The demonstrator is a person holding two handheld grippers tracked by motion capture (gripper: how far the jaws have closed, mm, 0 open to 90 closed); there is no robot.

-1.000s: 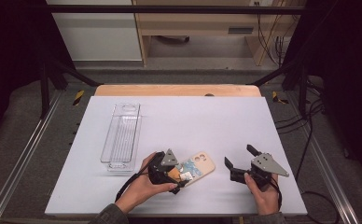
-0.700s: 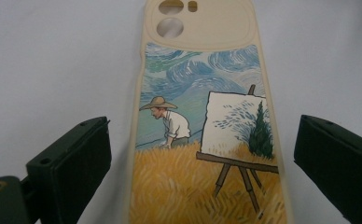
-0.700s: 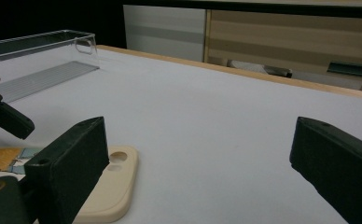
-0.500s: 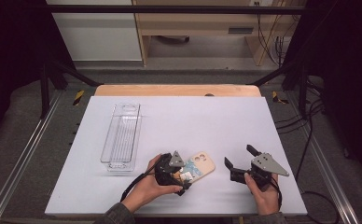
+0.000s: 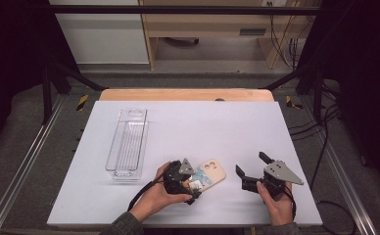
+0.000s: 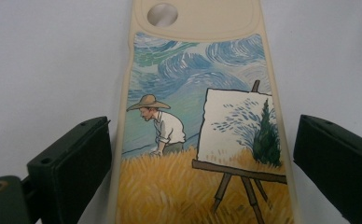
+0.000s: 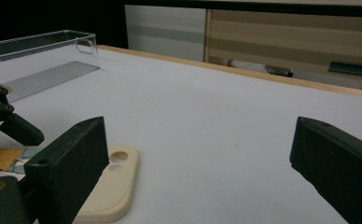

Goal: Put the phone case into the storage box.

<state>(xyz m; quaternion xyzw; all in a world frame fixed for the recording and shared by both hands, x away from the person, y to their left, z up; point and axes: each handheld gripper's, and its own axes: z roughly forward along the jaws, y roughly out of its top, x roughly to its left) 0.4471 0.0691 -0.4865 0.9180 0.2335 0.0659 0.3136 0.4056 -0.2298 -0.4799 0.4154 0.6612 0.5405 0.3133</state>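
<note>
White tabletop: left gripper open astride phone case; right gripper open, empty.

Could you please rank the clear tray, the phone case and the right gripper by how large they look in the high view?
1. clear tray, plainly the largest.
2. right gripper.
3. phone case, partly hidden under the left gripper, so its place after the right gripper is unsure.

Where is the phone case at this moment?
In the high view the phone case lies flat on the white table near its front edge, between the jaws of the open left claw, right of the clear tray.
</note>
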